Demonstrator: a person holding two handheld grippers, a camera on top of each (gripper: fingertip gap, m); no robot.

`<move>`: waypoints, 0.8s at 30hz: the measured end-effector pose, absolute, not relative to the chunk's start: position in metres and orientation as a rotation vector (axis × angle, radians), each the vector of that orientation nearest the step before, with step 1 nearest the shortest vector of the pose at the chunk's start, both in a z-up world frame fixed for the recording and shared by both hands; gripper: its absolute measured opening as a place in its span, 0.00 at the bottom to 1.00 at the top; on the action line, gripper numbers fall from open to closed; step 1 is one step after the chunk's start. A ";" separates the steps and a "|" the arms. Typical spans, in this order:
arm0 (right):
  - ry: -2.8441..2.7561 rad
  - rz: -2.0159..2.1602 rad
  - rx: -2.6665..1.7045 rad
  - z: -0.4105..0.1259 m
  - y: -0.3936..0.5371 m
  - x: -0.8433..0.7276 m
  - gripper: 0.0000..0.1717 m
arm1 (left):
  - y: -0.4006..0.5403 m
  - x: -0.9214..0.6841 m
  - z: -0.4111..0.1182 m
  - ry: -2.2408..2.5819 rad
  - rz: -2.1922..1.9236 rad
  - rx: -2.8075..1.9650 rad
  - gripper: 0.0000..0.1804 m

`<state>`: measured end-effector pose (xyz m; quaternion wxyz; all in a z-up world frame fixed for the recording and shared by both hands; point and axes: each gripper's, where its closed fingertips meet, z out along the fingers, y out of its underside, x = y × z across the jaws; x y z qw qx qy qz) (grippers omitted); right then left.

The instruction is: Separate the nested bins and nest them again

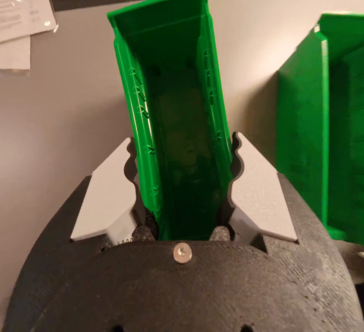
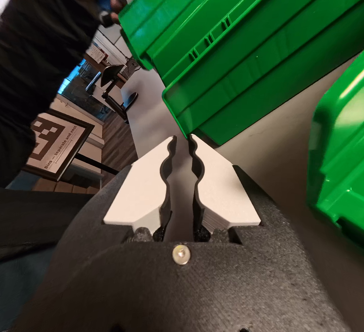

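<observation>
Framed sign (image 2: 57, 147) bears writing; printed papers (image 1: 17, 7) too blurred.

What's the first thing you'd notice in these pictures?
The bright green bin filling the middle of the left wrist view, sitting between the left gripper's wide-spread fingers. A second green bin stands at the right edge. In the right wrist view, the right gripper is nearly closed with nothing inside.
</observation>
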<state>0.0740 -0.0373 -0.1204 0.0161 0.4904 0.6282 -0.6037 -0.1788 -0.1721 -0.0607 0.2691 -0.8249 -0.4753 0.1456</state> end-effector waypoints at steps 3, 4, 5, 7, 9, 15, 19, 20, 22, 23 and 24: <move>1.943 -1.885 1.524 -0.120 -0.037 0.075 0.06 | -0.184 -0.187 -0.082 -1.296 0.409 -2.227 0.55; 1.955 -1.882 1.532 -0.120 -0.036 0.074 0.06 | -0.186 -0.190 -0.087 -1.292 0.428 -2.226 0.55; 1.968 -1.877 1.538 -0.121 -0.037 0.074 0.06 | -0.189 -0.194 -0.089 -1.287 0.453 -2.219 0.57; 1.982 -1.867 1.543 -0.123 -0.037 0.074 0.05 | -0.192 -0.199 -0.090 -1.266 0.501 -2.213 0.58; 1.982 -1.866 1.542 -0.123 -0.038 0.074 0.06 | -0.193 -0.197 -0.091 -1.261 0.517 -2.209 0.63; 1.971 -1.852 1.531 -0.124 -0.039 0.074 0.06 | -0.149 -0.160 -0.041 -1.017 0.517 -2.180 0.63; 1.964 -1.839 1.512 -0.124 -0.041 0.074 0.06 | -0.082 -0.109 -0.046 -0.851 0.242 -2.271 0.56; 1.963 -1.839 1.505 -0.124 -0.042 0.075 0.06 | -0.069 -0.103 -0.052 -0.832 0.191 -2.293 0.55; 1.962 -1.845 1.493 -0.123 -0.042 0.075 0.06 | -0.048 -0.102 -0.063 -0.823 0.138 -2.324 0.53; 1.960 -1.850 1.488 -0.123 -0.042 0.076 0.06 | -0.040 -0.105 -0.070 -0.821 0.119 -2.345 0.51; 1.959 -1.854 1.481 -0.122 -0.042 0.076 0.06 | -0.033 -0.106 -0.078 -0.818 0.088 -2.376 0.49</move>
